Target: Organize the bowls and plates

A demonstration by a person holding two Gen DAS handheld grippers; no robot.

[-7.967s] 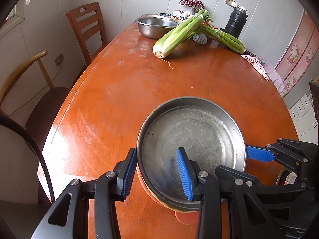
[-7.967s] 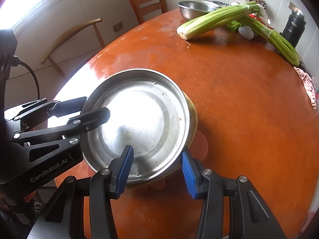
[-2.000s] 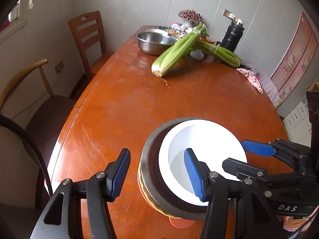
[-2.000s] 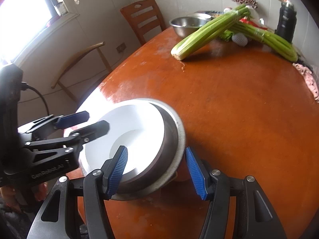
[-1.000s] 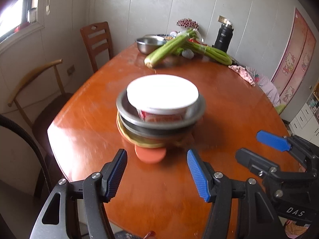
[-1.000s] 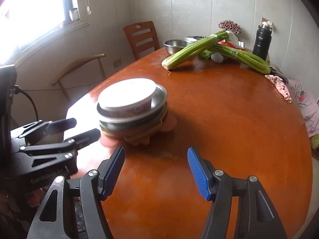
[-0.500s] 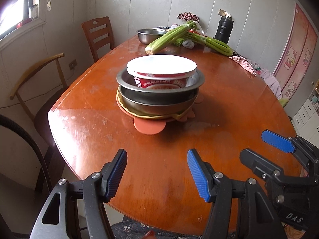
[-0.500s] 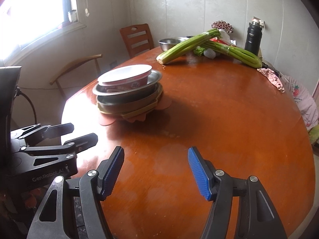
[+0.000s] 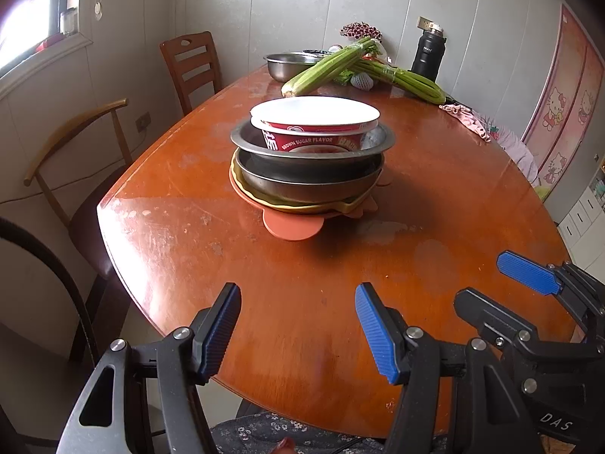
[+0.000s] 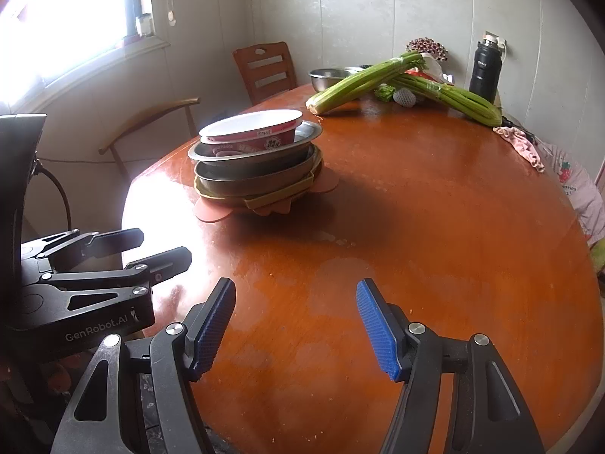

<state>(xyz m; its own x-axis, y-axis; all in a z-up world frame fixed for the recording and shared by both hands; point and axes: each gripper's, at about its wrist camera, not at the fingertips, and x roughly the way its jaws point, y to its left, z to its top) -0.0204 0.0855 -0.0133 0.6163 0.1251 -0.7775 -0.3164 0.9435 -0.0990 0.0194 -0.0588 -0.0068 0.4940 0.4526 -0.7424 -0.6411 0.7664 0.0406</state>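
Both wrist views look downward across the table [image 9: 435, 204], sharing it.

Left hand-held gripper [image 9: 297, 327] agape, empty; stacked bowls [image 9: 312, 159] ahead on table [image 9: 170, 234].

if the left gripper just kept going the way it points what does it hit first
Most likely bare tabletop: the left gripper is open and empty, angled down at the orange-brown wooden table, short of the stack of metal pans topped by a white-lidded red paper bowl. Depth is hard to judge.
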